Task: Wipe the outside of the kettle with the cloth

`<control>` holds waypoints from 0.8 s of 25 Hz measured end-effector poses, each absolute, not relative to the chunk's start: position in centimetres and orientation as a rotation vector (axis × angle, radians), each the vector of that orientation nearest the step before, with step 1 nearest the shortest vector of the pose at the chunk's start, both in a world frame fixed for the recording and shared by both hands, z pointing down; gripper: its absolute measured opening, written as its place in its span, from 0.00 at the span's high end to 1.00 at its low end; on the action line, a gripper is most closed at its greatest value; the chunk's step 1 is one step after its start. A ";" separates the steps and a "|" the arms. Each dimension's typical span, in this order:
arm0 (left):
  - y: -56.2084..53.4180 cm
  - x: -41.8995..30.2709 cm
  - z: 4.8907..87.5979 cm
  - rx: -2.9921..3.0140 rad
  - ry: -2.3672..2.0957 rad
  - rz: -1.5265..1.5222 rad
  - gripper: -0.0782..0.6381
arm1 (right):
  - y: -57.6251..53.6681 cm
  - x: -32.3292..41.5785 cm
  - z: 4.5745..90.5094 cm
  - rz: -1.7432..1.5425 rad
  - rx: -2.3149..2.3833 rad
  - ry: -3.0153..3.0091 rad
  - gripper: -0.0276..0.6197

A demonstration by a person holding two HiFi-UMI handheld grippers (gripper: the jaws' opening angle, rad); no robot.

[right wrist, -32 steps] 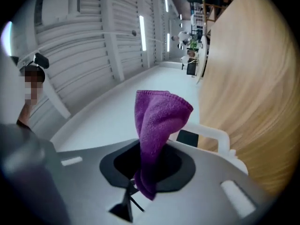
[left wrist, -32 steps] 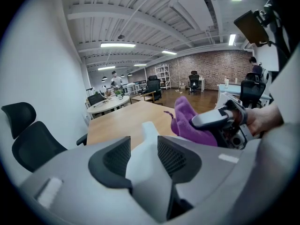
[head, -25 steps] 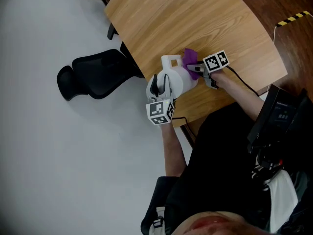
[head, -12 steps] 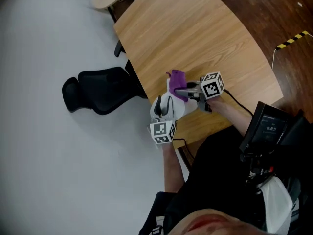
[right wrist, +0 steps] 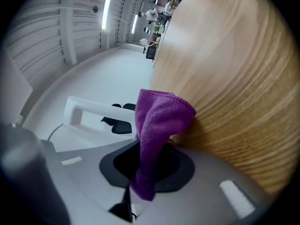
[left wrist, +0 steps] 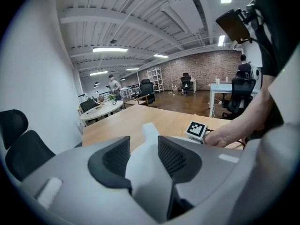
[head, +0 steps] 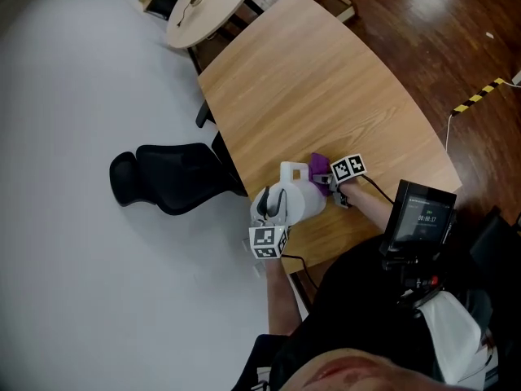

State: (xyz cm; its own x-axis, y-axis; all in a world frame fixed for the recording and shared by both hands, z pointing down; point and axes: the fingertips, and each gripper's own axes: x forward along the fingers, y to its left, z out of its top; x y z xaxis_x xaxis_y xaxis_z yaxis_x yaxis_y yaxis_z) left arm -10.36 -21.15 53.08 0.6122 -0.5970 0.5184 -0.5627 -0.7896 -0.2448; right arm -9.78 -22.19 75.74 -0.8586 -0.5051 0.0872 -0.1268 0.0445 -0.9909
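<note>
A white kettle stands on a light wooden table, close to the edge nearest the person, with its looped handle on the far side in the head view. A purple cloth rests against the kettle's right side, touching it. A black office chair sits just beside the table's left edge, between the table and a white wall. A small round table stands well beyond the wooden one. A dark screen hangs at the person's chest, just right of the right forearm. The left gripper is clamped on a white part of the kettle (which part cannot be told from the left gripper view), with both ridged pads pressing on it. The right gripper pinches the cloth, and a thick fold sticks out past its jaws, near the kettle's handle. The kettle sits near the table's front left corner, so the left and near edges are close. Broad bare wood spreads away beyond it and to the right. Yellow-and-black tape marks the dark wood floor far to the right.
</note>
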 end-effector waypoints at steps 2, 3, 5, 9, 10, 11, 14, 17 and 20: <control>-21.0 -10.3 53.2 -2.794 0.879 -0.920 0.77 | -21.4 -9.7 75.5 -1.887 -0.666 2.045 0.86; -20.8 -10.5 53.3 -2.809 0.820 -0.919 0.76 | -20.8 -9.8 75.5 -1.883 -0.675 2.036 0.86; -20.8 -11.0 53.5 -2.840 0.735 -0.915 0.76 | -19.8 -10.1 76.0 -1.874 -0.679 1.999 0.86; -24.2 -9.0 50.5 -2.850 0.898 -0.874 0.77 | -21.3 -6.3 73.6 -1.727 -0.710 1.970 0.86; -24.7 -8.9 50.3 -2.846 0.987 -0.874 0.78 | -21.7 -4.9 71.4 -1.650 -0.700 1.955 0.86; -25.0 -9.0 50.4 -2.847 1.063 -0.884 0.77 | -21.9 -3.7 68.8 -1.567 -0.670 1.937 0.86; -24.9 -9.5 52.4 -2.858 1.185 -0.975 0.75 | -21.4 -2.4 60.3 -1.325 -0.477 1.946 0.86; -24.7 -10.6 55.5 -2.832 1.230 -1.107 0.75 | -20.8 -4.4 54.3 -1.166 -0.297 2.065 0.86; -24.5 -10.6 55.5 -2.834 1.222 -1.106 0.75 | -20.8 -6.1 54.2 -1.132 -0.253 2.102 0.86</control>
State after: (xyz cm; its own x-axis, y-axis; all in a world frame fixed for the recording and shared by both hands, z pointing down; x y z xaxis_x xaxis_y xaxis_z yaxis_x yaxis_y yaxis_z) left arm -10.55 -24.51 55.50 0.4968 -0.5955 0.6313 -0.6875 -0.7140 -0.1325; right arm -6.10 -20.81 54.17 -0.7189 -0.4781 -0.5045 0.1579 0.5945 -0.7884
